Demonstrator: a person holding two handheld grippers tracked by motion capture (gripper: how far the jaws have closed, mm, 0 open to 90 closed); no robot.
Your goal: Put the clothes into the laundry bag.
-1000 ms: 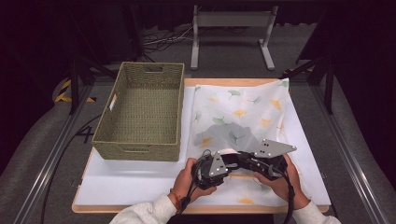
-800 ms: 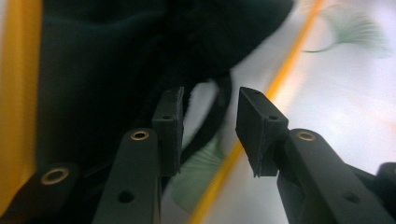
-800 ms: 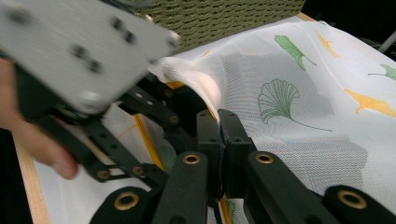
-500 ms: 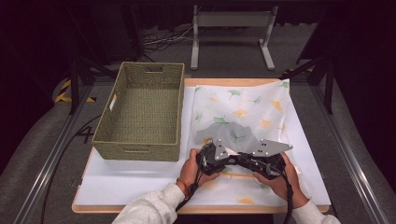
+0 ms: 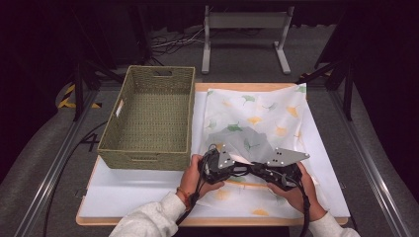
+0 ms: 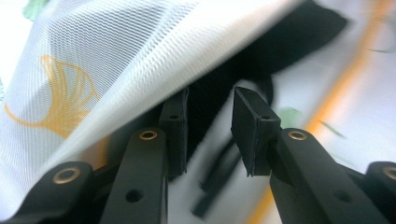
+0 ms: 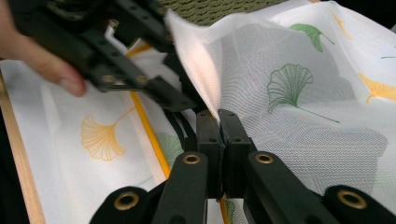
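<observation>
Woven green fibre forms the basket (image 5: 148, 118) at the left of the high view, standing empty on the table (image 5: 128, 197), likely waiting to receive the folded cloth. Just right of it, at lower centre, the left gripper (image 5: 232, 165) points toward its partner; in its own view the jaws stand apart with the sheer fabric's edge draped above and beside them, not pinched, and they have just been opening, so this hand looks to be letting go or shifting its hold. The white mesh cloth (image 5: 257, 118), printed with green and yellow ginkgo leaves, lies spread over the right half of the table, its near part lifted into a grey, doubled fold between the two hands. Furthest right, the right gripper (image 5: 269, 170) has its jaws clenched on that raised edge, probably anchoring the fold while the other hand repositions.
</observation>
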